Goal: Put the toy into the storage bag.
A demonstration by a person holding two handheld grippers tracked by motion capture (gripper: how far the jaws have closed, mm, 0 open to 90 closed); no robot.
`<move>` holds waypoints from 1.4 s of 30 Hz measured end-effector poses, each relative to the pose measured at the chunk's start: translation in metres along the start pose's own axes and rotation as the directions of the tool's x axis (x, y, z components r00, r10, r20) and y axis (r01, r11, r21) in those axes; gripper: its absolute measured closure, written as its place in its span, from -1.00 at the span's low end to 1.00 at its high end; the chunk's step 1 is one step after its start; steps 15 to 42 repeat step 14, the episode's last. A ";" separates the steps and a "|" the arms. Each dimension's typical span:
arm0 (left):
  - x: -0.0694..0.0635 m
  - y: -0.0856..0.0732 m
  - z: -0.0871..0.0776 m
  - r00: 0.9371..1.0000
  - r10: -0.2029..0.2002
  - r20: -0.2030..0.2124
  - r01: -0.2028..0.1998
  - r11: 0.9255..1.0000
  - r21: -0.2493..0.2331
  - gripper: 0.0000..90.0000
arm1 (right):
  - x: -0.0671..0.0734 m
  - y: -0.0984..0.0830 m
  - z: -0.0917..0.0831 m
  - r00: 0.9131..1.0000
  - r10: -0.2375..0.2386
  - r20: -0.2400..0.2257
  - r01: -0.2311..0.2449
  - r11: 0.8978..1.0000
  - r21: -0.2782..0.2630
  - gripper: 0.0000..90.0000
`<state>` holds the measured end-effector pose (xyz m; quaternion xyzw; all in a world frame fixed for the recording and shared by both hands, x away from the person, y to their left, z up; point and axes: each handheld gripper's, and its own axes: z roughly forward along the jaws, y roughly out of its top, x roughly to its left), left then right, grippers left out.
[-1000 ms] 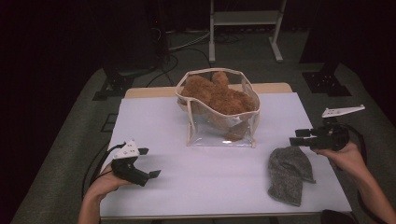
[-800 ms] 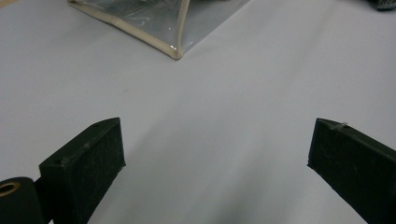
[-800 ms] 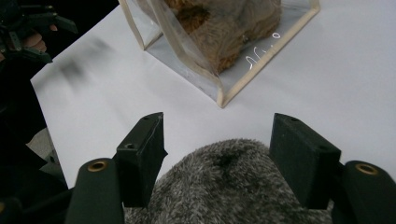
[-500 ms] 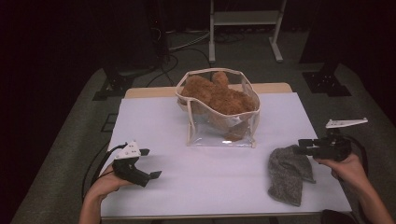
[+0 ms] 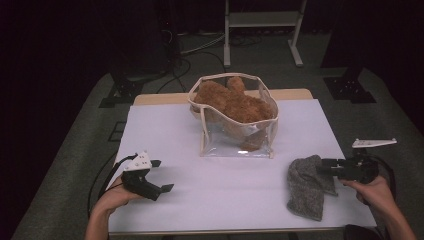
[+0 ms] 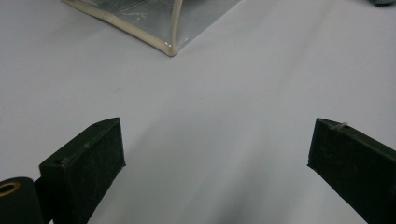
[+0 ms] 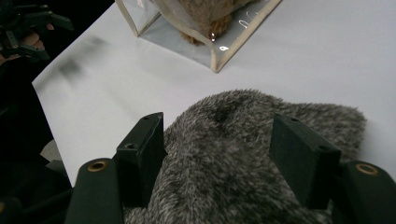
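Right gripper (image 5: 325, 167) has dropped toward the table (image 5: 165, 130) since a second ago and now sits low at the grey sock (image 5: 309, 186). Its fingers stand wide apart, straddling the sock's near end in the right gripper view, not pressing it. Looks like a pick is being lined up. Left gripper (image 5: 163, 176) hasn't shifted, fingers wide open over bare table, holding nothing. Sock (image 7: 252, 154) is fuzzy, mottled grey, lying flat and rumpled near the table's front right corner, apart from the clear bag (image 5: 235, 145) holding a brown plush.
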<state>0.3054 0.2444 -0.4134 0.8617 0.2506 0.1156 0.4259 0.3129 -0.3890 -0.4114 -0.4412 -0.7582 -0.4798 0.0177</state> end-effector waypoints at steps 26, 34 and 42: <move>-0.001 0.002 0.004 1.000 0.003 0.008 -0.003 1.000 0.007 -0.93 | 0.001 -0.017 -0.007 1.000 0.018 -0.010 -0.019 0.999 -0.031 -0.24; -0.001 0.002 0.004 1.000 0.003 0.008 -0.003 1.000 0.007 -0.93 | 0.001 -0.017 -0.007 1.000 0.018 -0.010 -0.019 0.999 -0.031 -0.24; -0.001 0.002 0.004 1.000 0.003 0.008 -0.003 1.000 0.007 -0.93 | 0.001 -0.017 -0.007 1.000 0.018 -0.010 -0.019 0.999 -0.031 -0.24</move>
